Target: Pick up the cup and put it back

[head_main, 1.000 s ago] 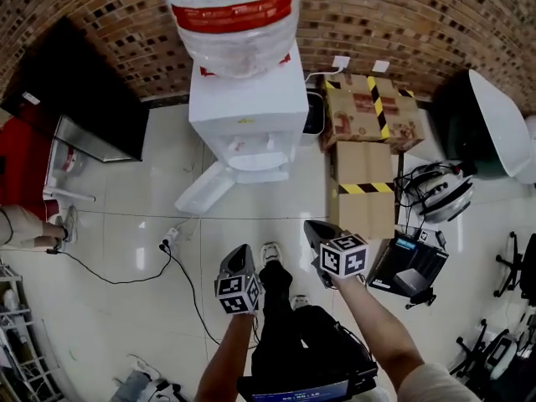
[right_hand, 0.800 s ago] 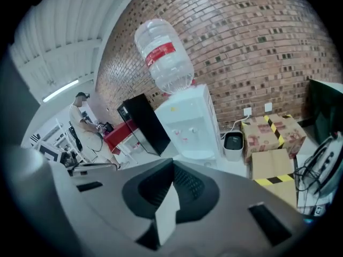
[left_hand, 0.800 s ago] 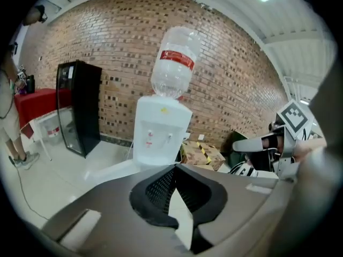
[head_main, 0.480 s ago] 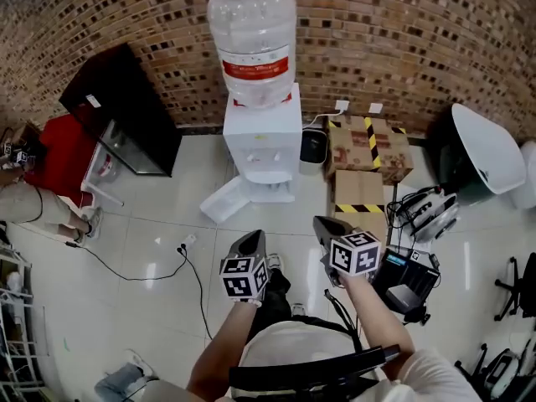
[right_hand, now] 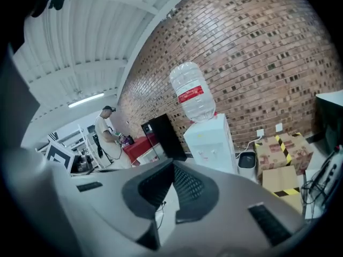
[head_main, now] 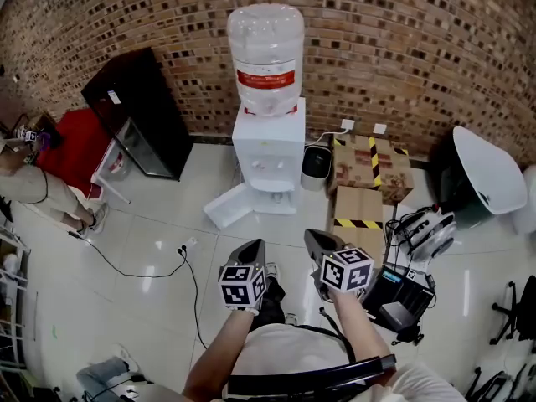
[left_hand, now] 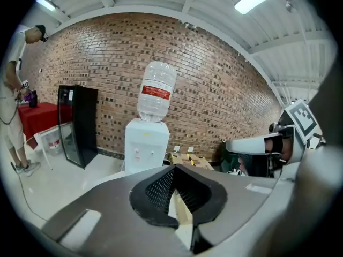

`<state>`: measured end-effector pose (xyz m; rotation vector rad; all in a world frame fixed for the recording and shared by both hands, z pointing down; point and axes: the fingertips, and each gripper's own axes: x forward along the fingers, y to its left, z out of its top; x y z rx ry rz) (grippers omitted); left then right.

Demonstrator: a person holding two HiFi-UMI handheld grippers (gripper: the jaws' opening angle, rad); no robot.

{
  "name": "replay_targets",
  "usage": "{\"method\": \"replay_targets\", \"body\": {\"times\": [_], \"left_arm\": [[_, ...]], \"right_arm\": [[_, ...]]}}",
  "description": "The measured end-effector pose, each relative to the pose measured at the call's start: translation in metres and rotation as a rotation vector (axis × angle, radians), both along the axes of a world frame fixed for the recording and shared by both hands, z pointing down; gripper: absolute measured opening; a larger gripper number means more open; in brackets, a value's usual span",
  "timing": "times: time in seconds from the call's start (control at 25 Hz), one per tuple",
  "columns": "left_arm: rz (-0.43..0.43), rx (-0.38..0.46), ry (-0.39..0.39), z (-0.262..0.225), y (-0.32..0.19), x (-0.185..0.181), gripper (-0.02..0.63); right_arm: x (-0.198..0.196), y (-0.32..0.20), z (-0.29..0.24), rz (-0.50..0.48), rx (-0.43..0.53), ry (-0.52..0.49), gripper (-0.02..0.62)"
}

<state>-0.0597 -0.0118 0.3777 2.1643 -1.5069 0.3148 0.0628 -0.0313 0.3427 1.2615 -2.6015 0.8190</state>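
Observation:
No cup shows in any view. A white water dispenser [head_main: 268, 145] with a clear bottle [head_main: 266, 53] stands against the brick wall, well ahead of both grippers. It also appears in the left gripper view [left_hand: 146, 146] and the right gripper view [right_hand: 210, 143]. My left gripper [head_main: 254, 246] is held low over the tiled floor, shut, with nothing between its jaws [left_hand: 174, 168]. My right gripper [head_main: 311, 236] is beside it, a little farther forward, likewise shut and empty [right_hand: 172, 165].
A black cabinet [head_main: 138, 111] and a red table [head_main: 71, 145] stand at the left, with a person [head_main: 29, 182] beside them. Cardboard boxes [head_main: 368, 170] and a black bin [head_main: 316, 162] sit right of the dispenser. A white panel [head_main: 228, 208] and a cable [head_main: 180, 254] lie on the floor.
The head view has drawn back from the dispenser, which now looks smaller and farther off with its whole bottle in sight. Both grippers stay shut, side by side.

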Motion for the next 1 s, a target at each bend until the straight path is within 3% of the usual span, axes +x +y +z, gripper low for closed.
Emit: {"method": "replay_targets", "body": {"times": [0.4,1.0], "left_arm": [[-0.014,0.013,-0.007,-0.008,-0.001,0.000,0.009],[-0.013,0.029,-0.006,-0.014,-0.005,-0.002,0.009]], "right_arm": [[0.021,0.004,-0.005,0.036,0.015,0.044,0.012],[0.015,0.004,-0.018,0.012,0.052,0.082,0.012]]}}
